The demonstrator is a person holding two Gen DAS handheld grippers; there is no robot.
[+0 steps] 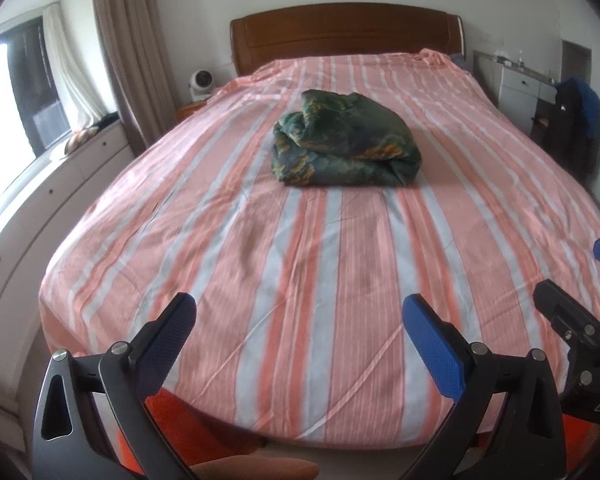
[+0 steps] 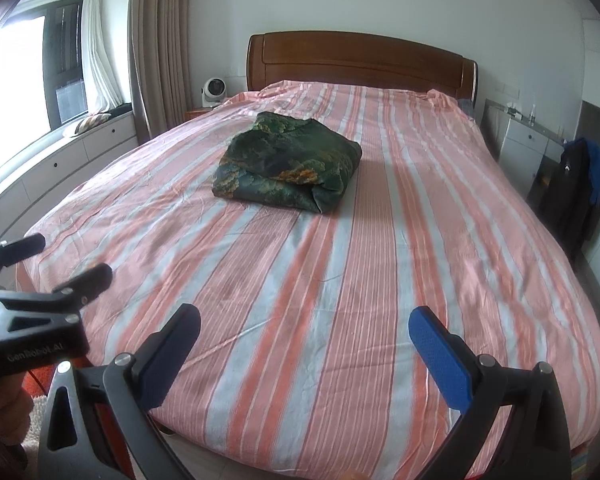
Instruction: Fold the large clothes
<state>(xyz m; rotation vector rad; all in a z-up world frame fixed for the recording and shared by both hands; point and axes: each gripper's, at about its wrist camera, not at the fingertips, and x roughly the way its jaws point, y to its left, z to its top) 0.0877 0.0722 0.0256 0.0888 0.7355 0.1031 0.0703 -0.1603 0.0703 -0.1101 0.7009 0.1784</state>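
A green patterned garment is lying bundled mid-bed on the pink striped sheet; left claw and right claw are hovering spread apart, empty.

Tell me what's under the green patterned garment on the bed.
The green patterned garment lies bundled on the pink-and-grey striped sheet, which shows all around it. Whatever sits directly beneath the bundle is covered and cannot be seen.
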